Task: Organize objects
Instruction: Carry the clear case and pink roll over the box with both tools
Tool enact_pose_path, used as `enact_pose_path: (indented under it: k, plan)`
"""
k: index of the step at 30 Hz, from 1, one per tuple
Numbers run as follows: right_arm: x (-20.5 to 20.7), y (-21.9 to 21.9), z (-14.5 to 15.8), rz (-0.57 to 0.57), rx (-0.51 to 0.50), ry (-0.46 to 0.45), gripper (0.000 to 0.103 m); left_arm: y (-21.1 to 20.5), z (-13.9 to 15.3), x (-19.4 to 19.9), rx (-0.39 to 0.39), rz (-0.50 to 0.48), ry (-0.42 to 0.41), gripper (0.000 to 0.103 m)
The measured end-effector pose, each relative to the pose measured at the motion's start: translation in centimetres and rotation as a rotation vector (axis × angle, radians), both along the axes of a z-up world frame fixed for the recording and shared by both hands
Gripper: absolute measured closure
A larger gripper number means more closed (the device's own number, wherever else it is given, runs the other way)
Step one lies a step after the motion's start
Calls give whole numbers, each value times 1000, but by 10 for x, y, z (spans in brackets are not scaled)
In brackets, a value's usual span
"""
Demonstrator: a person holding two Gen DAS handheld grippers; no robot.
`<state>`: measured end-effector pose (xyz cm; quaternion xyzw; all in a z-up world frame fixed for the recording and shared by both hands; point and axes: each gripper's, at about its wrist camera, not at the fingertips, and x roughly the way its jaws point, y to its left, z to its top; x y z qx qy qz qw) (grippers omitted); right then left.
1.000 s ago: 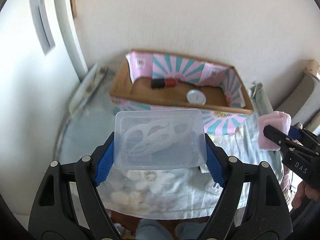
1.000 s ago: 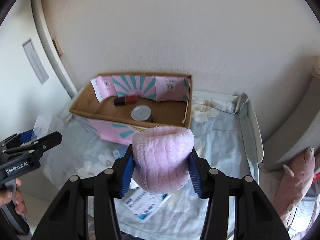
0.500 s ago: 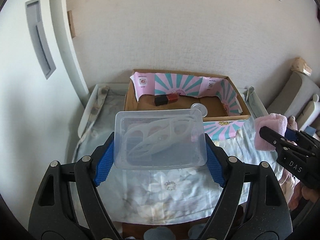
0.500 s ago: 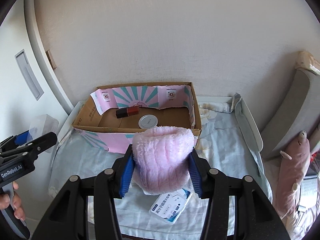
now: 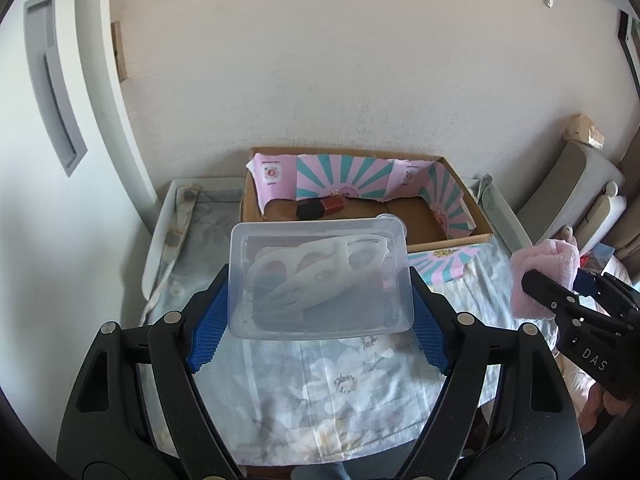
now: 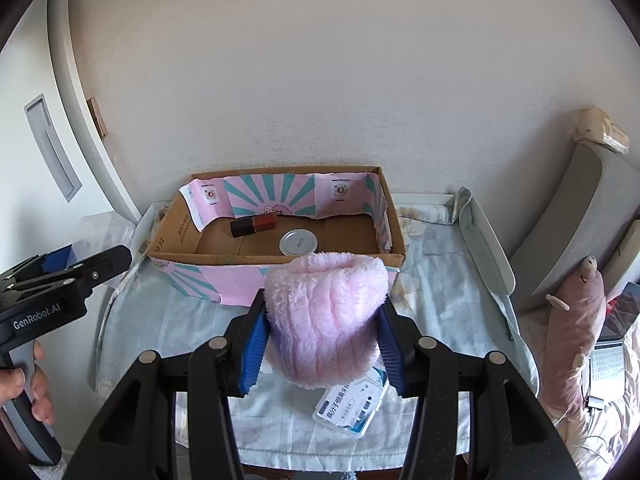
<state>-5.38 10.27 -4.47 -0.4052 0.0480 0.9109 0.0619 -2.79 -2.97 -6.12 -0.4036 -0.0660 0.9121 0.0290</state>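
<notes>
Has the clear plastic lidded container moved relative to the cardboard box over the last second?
Yes. The clear plastic lidded container has pulled back from the cardboard box, which now looks farther away.

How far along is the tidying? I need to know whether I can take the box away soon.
Partly done. The cardboard box already holds a black-and-red item and a round tin. In hand: the left gripper grips a clear plastic container, and the right gripper a pink fluffy roll. Left: both of those, plus a white-and-blue packet on the floral cloth.

Cardboard box (image 6: 280,258) against the wall, at the back of the table (image 6: 490,240).
Inside it, a round tin (image 6: 298,242) lies right of a small block (image 6: 254,225); a packet (image 6: 352,404) lies before it.
</notes>
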Motion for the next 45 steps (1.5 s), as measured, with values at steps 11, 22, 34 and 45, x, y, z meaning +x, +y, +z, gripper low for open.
enact_pose_path:
  k: [11,22,34,45]
  plan:
    - [-53,7,9,32,8,12,57,-7,8,-38,-11,-3,3,25]
    - [-145,31,17,90,24,7,57,-3,3,-121,-40,-22,-45,25]
    - [-238,43,-42,155,8,-151,57,15,-59,-205,-82,-36,-230,25]
    - [-256,38,-96,185,-16,-252,57,41,-111,-226,-132,-59,-339,25]
